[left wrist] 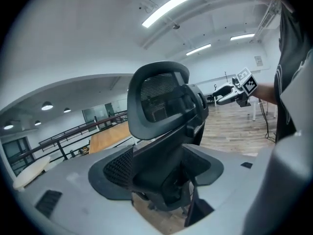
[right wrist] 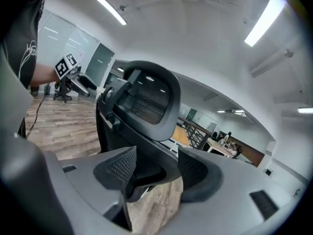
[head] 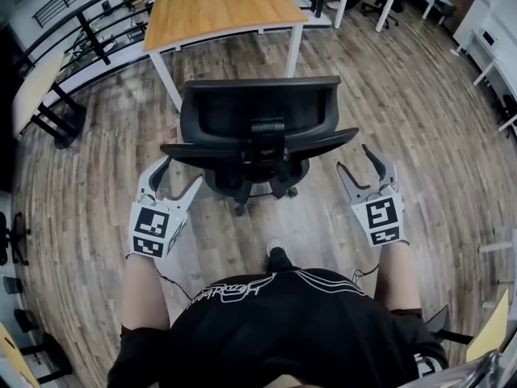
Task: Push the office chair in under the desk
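Left gripper [head: 181,174]: jaws wide apart, gripping nothing, tips just by the left end of the office chair [head: 258,124] back's lower bar. Right gripper [head: 355,160]: same, wide open, empty, by the right end. Chair at 12 o'clock, desk [head: 214,10] beyond it at 11–12; open wood floor [head: 388,95] at 9 and 3.

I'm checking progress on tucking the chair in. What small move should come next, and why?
Probably close the open left gripper and right gripper on the backrest of the office chair, which sits between their jaws; the chair stands short of the desk.
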The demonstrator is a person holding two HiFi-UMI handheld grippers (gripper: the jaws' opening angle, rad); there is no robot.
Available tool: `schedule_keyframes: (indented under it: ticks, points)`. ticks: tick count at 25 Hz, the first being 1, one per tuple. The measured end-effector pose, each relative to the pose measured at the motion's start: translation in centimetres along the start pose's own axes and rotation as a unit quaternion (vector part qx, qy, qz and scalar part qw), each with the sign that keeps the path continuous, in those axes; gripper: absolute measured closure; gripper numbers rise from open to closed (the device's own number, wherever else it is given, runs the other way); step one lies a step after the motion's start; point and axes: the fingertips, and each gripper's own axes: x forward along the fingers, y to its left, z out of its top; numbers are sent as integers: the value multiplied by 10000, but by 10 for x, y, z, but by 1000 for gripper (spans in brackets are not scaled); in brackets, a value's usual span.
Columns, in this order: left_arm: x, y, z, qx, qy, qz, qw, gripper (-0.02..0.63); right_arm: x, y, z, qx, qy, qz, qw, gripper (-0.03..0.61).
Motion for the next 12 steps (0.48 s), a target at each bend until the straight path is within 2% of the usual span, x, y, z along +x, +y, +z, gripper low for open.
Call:
schedule_keyframes:
  ticks: [4, 12]
  points:
    - [19, 19, -5, 710, 347, 213, 9966, 322, 26, -13, -12, -366, 159, 14, 9992, 305]
    - [54, 32, -36, 1753, 1141, 315, 9774, 321, 67, -24, -43, -1416, 633, 58, 9879, 302]
